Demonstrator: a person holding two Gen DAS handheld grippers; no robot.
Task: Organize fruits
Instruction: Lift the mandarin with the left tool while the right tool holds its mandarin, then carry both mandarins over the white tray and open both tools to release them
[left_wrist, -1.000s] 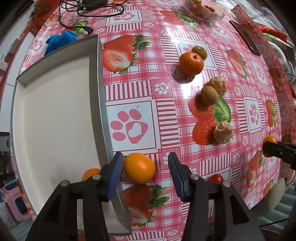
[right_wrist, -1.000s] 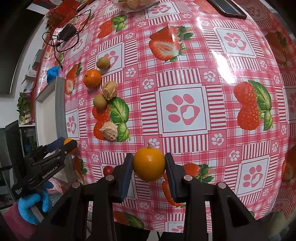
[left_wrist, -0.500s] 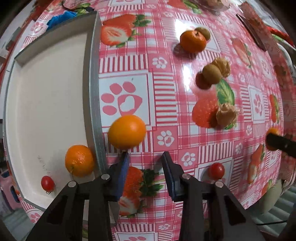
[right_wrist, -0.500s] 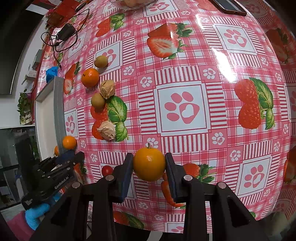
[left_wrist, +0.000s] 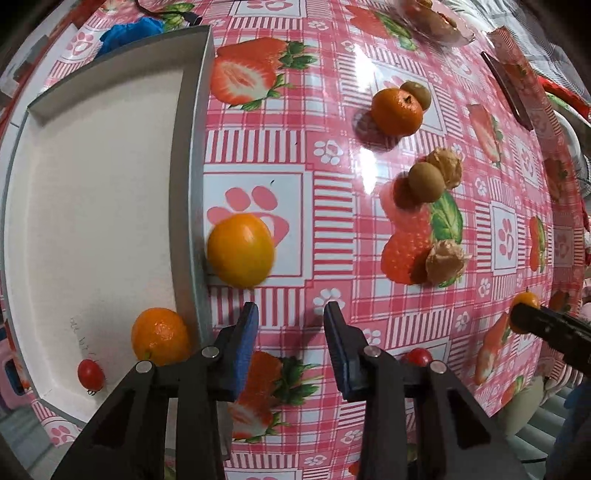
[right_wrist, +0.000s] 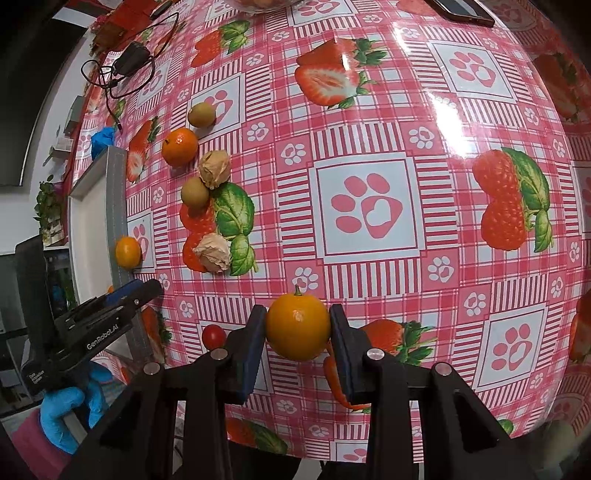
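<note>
The white tray (left_wrist: 92, 192) holds an orange (left_wrist: 160, 336) and a cherry tomato (left_wrist: 90, 373); left gripper (left_wrist: 291, 332) fingers apart and empty, right gripper (right_wrist: 297, 328) fingers clamped on a yellow-orange fruit (right_wrist: 297, 325).

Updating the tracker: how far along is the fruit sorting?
Early. Done: one mandarin and one cherry tomato lie in the white tray. In hand: the right gripper clamps a yellow-orange fruit; the left gripper is empty, a similar fruit lying outside the tray wall. Left: another mandarin, two brown-green fruits, two husked ones, a tomato.
</note>
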